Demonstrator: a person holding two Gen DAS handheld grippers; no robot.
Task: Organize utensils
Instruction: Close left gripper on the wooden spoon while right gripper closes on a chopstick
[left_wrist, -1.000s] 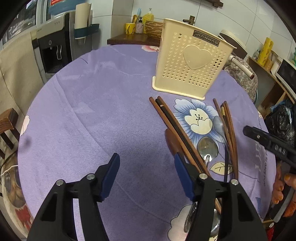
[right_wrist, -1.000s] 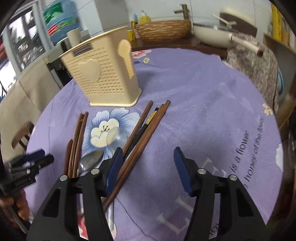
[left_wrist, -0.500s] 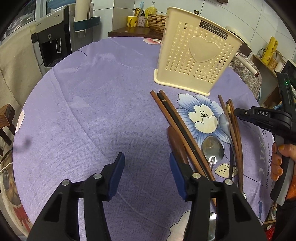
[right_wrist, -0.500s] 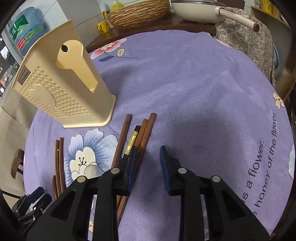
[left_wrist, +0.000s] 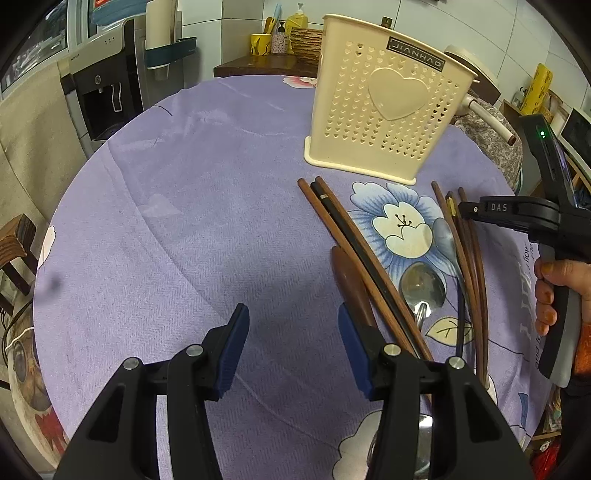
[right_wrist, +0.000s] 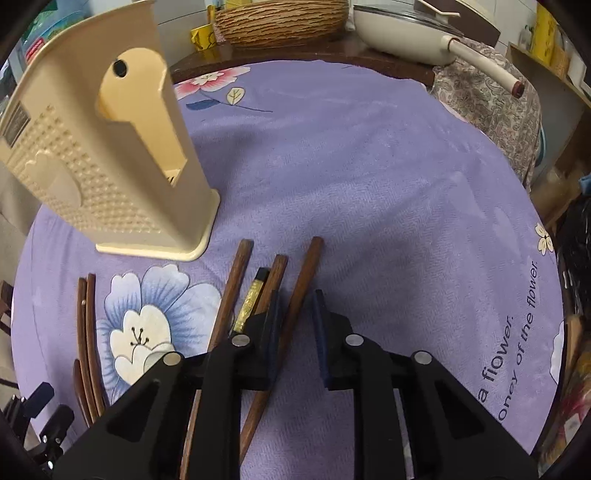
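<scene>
On the purple cloth (right_wrist: 369, 166), right tool (right_wrist: 295, 332) brackets one chopstick (right_wrist: 301, 280); left tool (left_wrist: 291, 350) spread.

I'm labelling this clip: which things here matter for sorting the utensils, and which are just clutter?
Job: cream utensil holder, brown chopsticks, black chopstick, metal spoon, right hand-held gripper.
Clutter: wicker basket, white pan, water dispenser.

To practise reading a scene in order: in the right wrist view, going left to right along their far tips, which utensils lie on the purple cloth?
Pair of thin dark wooden chopsticks, straight brown wooden chopstick, black chopstick with gold band, second brown wooden chopstick, third brown wooden chopstick.
</scene>
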